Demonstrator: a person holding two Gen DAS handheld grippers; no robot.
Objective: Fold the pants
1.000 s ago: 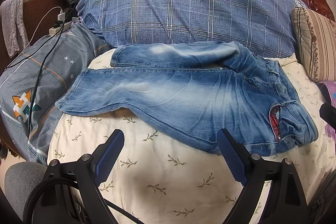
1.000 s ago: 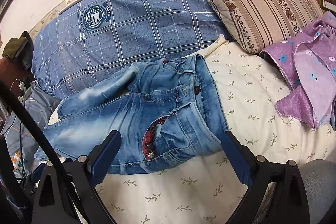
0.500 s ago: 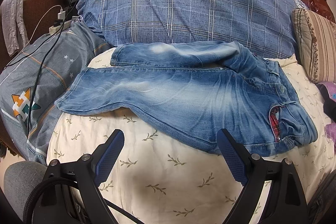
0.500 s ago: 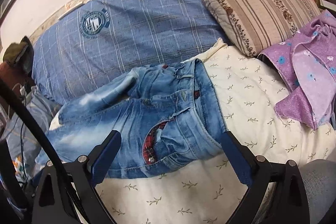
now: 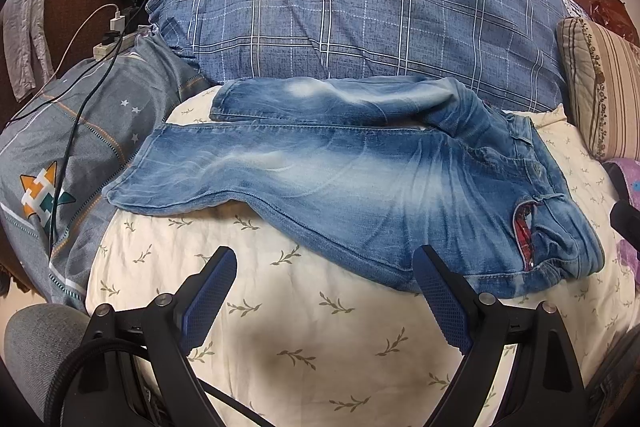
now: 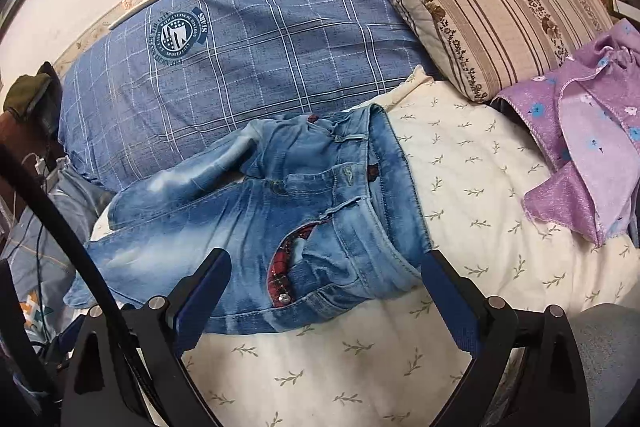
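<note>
A cream bedsheet printed with small leaf sprigs spreads under and ahead of both grippers. Beyond it, farthest from the grippers, a big blue plaid pillow leans against the wall. The jeans lie flat on the sheet just ahead of both grippers, the 2 legs running off to the left and the waistband toward the right, with a red plaid lining showing at the pocket. To the right of the right gripper sit a striped pillow and a purple cloth. The left gripper hangs above bare sheet, jaws spread wide and holding nothing. The right gripper's jaws are also spread wide and empty, straddling the pocket end of the jeans.
</note>
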